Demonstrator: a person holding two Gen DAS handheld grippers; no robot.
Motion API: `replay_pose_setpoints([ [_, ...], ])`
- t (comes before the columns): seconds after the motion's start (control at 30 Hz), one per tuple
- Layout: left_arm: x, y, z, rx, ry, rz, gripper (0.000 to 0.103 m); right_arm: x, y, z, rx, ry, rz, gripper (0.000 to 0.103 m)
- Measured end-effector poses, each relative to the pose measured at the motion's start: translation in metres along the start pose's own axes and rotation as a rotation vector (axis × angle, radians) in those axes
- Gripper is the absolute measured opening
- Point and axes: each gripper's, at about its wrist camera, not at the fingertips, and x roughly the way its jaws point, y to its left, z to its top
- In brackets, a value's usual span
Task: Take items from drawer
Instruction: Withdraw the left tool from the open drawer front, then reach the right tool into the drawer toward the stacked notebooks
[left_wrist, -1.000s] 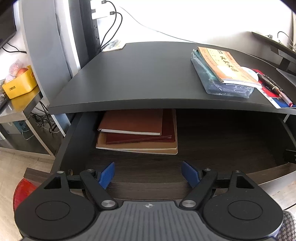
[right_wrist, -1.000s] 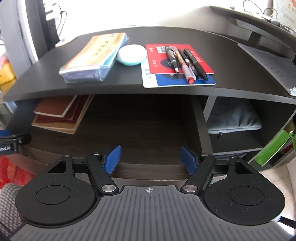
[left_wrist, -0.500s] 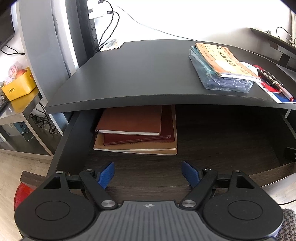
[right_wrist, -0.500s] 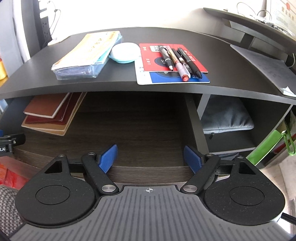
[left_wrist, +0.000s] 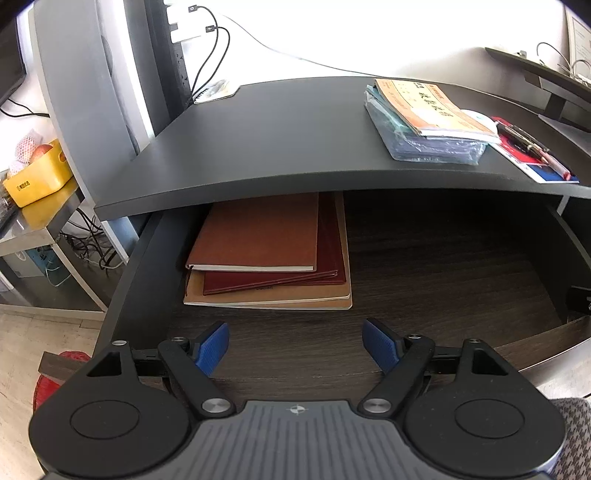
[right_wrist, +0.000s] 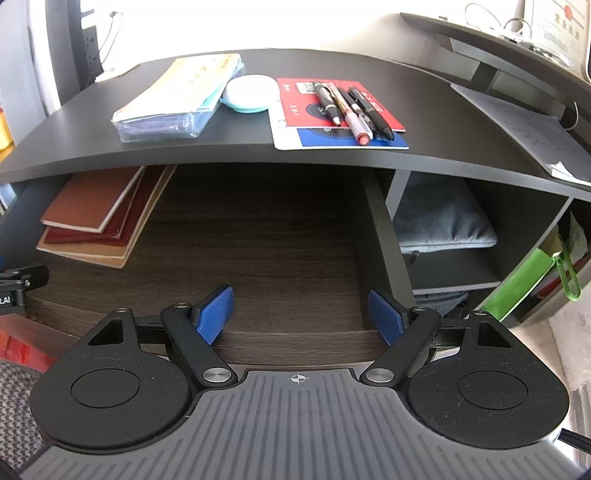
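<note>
The drawer (left_wrist: 424, 266) stands pulled out beneath the black bench (left_wrist: 280, 147). A stack of notebooks (left_wrist: 273, 254) lies in its back left corner, the brown one on top, a maroon one under it and a tan one lowest. The left tongs (left_wrist: 295, 345) hang spread over the drawer's front part, just in front of the stack, with nothing between them. The right tongs (right_wrist: 301, 314), spread too and just now widening, are empty above the drawer's bare right half.

Drawer (left_wrist: 424, 266) floor dark woodgrain, matt; desktop (left_wrist: 277, 147) smooth matt black.
</note>
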Motion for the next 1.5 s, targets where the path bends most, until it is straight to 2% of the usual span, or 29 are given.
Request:
replay_pose_setpoints([
  [0.47, -0.016, 0.001, -0.017, 0.017, 0.014, -0.022, 0.079, -0.019, 0.000, -0.020, -0.003, 0.026, -0.004, 0.084],
  [0.63, -0.022, -0.004, -0.021, 0.049, 0.024, -0.009, 0.079, -0.024, -0.002, -0.023, -0.007, 0.053, 0.005, 0.084],
  [0.83, -0.027, -0.007, -0.023, 0.091, 0.047, -0.014, 0.078, -0.023, -0.003, -0.019, -0.010, 0.141, 0.013, 0.084],
  [0.97, -0.028, -0.001, -0.026, 0.078, 0.058, -0.054, 0.077, -0.021, -0.002, -0.013, -0.013, 0.211, 0.012, 0.084],
  [1.1, -0.030, 0.004, -0.030, 0.073, 0.060, -0.082, 0.077, -0.021, -0.003, -0.014, -0.015, 0.244, 0.019, 0.084],
  [1.37, -0.035, 0.007, -0.032, 0.081, 0.052, -0.094, 0.079, -0.022, -0.001, -0.016, -0.031, 0.249, 0.011, 0.087],
  [1.5, -0.036, 0.015, -0.032, 0.042, 0.045, -0.089, 0.082, -0.024, 0.004, -0.018, -0.055, 0.200, 0.017, 0.087],
])
